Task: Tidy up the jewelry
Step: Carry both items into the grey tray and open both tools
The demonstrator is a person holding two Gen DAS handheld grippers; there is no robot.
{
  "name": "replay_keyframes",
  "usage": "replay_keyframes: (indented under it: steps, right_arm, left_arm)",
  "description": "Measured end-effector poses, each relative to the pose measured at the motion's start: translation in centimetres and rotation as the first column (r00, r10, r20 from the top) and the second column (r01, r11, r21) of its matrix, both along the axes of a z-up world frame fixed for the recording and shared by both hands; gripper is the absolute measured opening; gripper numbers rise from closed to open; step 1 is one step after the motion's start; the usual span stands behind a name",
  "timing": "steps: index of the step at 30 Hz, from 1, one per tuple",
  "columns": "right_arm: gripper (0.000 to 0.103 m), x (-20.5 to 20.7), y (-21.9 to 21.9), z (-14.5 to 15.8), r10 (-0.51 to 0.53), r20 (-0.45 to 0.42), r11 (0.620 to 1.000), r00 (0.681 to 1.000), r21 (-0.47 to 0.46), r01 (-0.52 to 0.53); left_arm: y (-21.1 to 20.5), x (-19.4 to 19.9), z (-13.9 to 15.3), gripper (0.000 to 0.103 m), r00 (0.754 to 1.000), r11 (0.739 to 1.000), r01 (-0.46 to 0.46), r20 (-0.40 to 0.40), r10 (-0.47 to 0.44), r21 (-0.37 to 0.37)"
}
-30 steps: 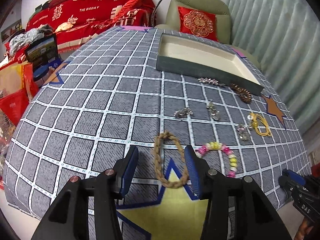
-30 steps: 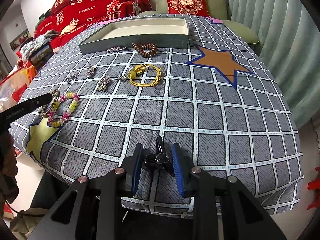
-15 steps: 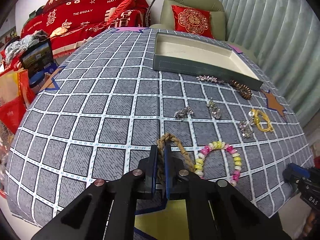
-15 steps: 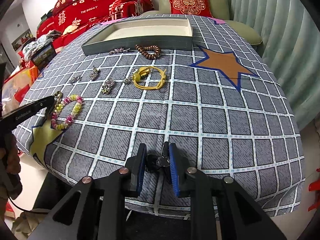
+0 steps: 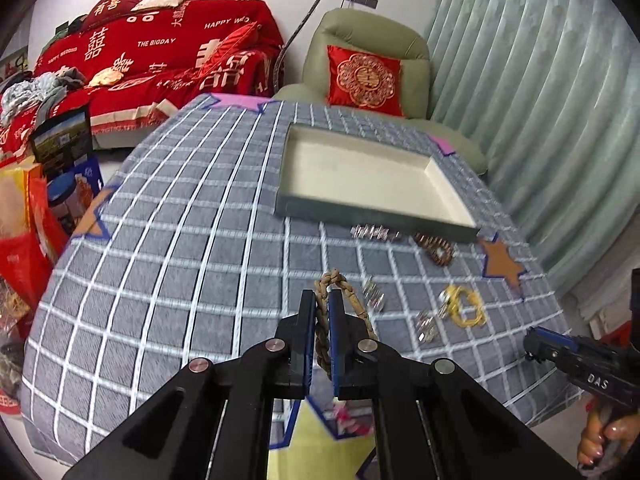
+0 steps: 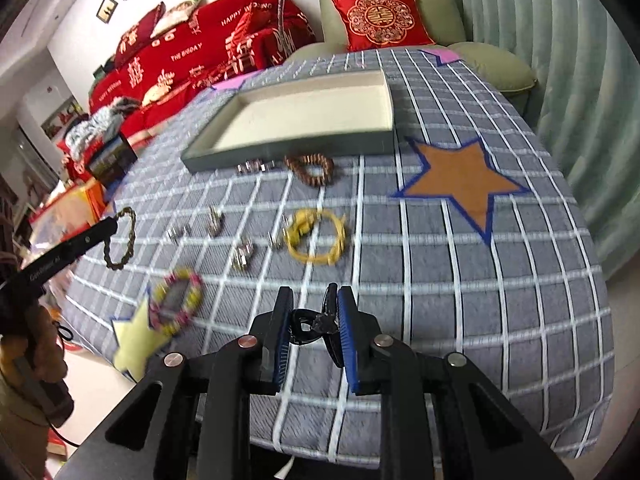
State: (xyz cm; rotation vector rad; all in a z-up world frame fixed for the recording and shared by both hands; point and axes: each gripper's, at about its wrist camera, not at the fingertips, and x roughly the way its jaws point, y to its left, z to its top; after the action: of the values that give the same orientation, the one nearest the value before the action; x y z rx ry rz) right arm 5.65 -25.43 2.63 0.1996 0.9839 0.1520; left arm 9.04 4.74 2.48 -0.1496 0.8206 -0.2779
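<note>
Lifted off grey checked tablecloth (image 5: 168, 280): left gripper (image 5: 322, 300) clamped on tan braided rope bracelet (image 5: 340, 284), right gripper (image 6: 312, 312) clamped on small black clip (image 6: 316, 322); pink-yellow bead bracelet (image 6: 176, 298) clear only in right view.

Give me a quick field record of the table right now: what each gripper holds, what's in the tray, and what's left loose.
left gripper: shut on braided rope bracelet, lifted off the cloth
right gripper: shut on black hair tie
tray: nothing inside
loose by tray: silver chain bracelet, brown bead bracelet
loose mid-table: yellow cord bracelet, several small silver pieces
loose at near edge: pink and yellow bead bracelet, partly on the yellow star
surface: grey checked tablecloth
</note>
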Motion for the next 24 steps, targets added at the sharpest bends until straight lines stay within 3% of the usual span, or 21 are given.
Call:
replay_keyframes:
  steps: [15, 19, 24]
  right_arm:
    - [0.025, 13.5, -1.7, 7.5, 0.041, 0.087, 0.995, 0.995, 0.086, -0.048]
    - [0.025, 18.0, -1.9, 8.4, 0.048, 0.091, 0.994, 0.995, 0.097, -0.057]
    - [0.025, 23.9, -2.1, 7.1, 0.033, 0.05, 0.988, 0.998, 0.147, -0.041]
  left_arm:
    - [-3.5, 9.8, 8.2, 0.016, 0.996, 0.998, 0.058, 0.07, -0.058, 0.002]
    - [-4.8, 13.6, 8.5, 0.016, 0.995, 0.998, 0.062, 0.075, -0.064, 0.024]
    - [-6.6, 19.1, 6.5, 0.016, 0.998, 0.998, 0.058, 0.033, -0.059, 0.018]
